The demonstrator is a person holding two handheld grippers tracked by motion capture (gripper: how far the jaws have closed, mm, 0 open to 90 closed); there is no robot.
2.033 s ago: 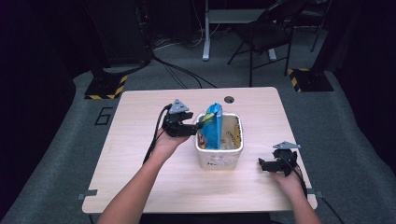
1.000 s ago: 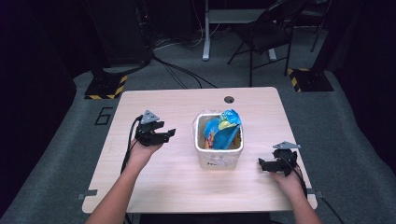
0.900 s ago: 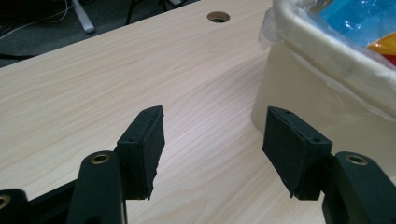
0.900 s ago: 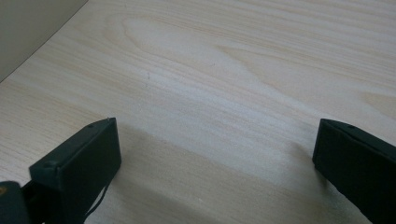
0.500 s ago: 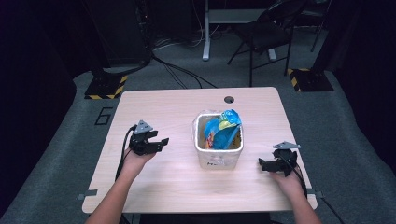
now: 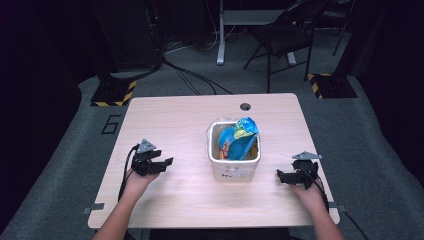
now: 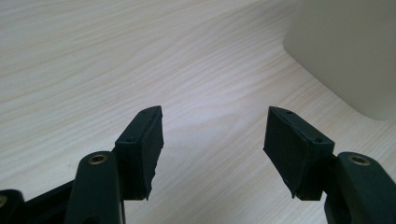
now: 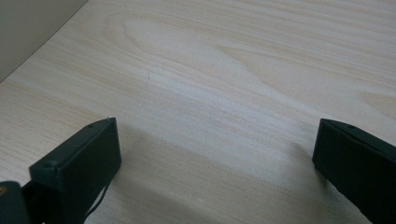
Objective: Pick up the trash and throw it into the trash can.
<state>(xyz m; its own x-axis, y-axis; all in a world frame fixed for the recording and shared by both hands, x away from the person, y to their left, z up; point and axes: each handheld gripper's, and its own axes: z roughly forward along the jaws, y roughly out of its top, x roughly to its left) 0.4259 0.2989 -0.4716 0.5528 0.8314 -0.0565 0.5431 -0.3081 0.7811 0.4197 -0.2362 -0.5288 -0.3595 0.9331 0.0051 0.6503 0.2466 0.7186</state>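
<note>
Snack bag [image 6: 239, 137], blue and bright, sits inside the white bin [image 6: 234, 170] at the middle of the pale wooden bench [image 6: 190, 200]. Two seconds ago the left gripper [image 6: 159, 164] was at the bin with this bag; it has since released it and drawn back to the bench's left side, so the drop-in looks finished. Its jaws are spread and empty, well apart from the bin. The right gripper [image 6: 286, 176] rests at the right, jaws also spread, holding nothing.
</note>
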